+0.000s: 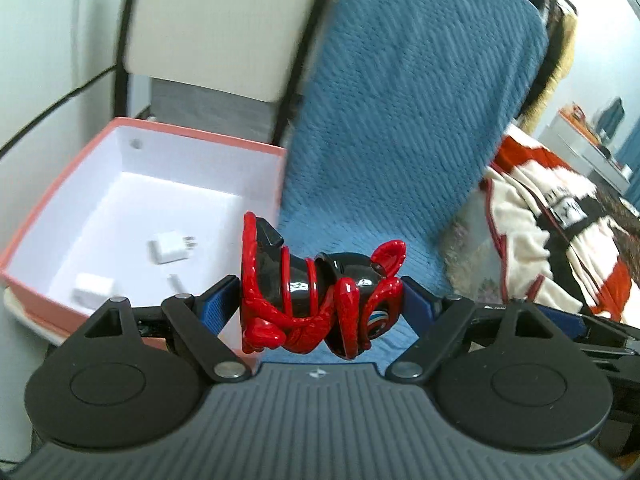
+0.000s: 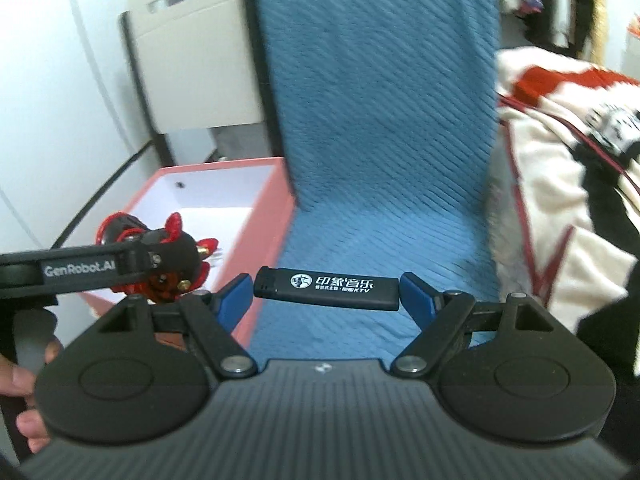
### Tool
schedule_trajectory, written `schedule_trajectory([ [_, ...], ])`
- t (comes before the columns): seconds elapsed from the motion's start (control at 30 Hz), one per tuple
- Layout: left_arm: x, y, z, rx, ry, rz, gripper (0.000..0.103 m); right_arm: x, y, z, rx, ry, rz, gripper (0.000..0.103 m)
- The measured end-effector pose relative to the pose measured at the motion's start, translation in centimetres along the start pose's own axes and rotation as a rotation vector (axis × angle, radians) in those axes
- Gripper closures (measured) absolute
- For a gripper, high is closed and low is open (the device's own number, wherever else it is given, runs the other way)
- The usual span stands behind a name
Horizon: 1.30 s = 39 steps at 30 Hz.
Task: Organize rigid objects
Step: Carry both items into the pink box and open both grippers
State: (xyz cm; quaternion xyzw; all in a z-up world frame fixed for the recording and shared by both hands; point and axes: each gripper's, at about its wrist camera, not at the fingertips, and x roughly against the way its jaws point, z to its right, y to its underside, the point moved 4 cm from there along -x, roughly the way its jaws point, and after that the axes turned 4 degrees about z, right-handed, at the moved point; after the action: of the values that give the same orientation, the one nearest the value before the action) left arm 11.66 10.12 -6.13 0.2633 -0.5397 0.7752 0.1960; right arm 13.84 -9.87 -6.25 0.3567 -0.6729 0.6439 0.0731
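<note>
My left gripper point(image 1: 322, 300) is shut on a glossy red and black figurine point(image 1: 316, 292), held crosswise between its blue pads above the blue blanket point(image 1: 400, 120). My right gripper point(image 2: 326, 290) is shut on a black lighter point(image 2: 326, 285) with white print, clamped end to end between the pads. A pink box point(image 1: 64, 184) with a white inside lies to the left; two white chargers point(image 1: 170, 249) rest on its floor. In the right wrist view the left gripper point(image 2: 160, 266) with the figurine point(image 2: 168, 256) hangs over the pink box point(image 2: 276, 200).
A red, white and black patterned blanket point(image 1: 560, 224) lies to the right of the blue one. A cream and black chair back point(image 1: 224, 28) stands behind the box, by a white wall. A person's hand point(image 2: 24, 380) holds the left gripper's handle.
</note>
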Motion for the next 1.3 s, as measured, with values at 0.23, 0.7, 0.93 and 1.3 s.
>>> schedule_trajectory([
  [0.23, 4.3, -0.5, -6.6, 0.034, -0.084, 0.035, 0.016, -0.2, -0.3, -7.0, 0.045, -0.109, 0.006, 0.020],
  [0.7, 7.1, -1.3, -17.3, 0.113, -0.179, 0.033, 0.016, -4.0, 0.2, -15.0, 0.106, -0.185, -0.044, 0.020],
  [0.93, 2.4, -2.7, -19.4, 0.106, -0.166, -0.020, 0.016, -8.4, 0.4, -16.0, 0.097, -0.151, -0.096, 0.020],
  [1.3, -6.4, -3.7, -24.1, 0.122, -0.151, -0.126, 0.016, -16.6, 0.8, -16.8, 0.083, -0.097, -0.192, 0.020],
])
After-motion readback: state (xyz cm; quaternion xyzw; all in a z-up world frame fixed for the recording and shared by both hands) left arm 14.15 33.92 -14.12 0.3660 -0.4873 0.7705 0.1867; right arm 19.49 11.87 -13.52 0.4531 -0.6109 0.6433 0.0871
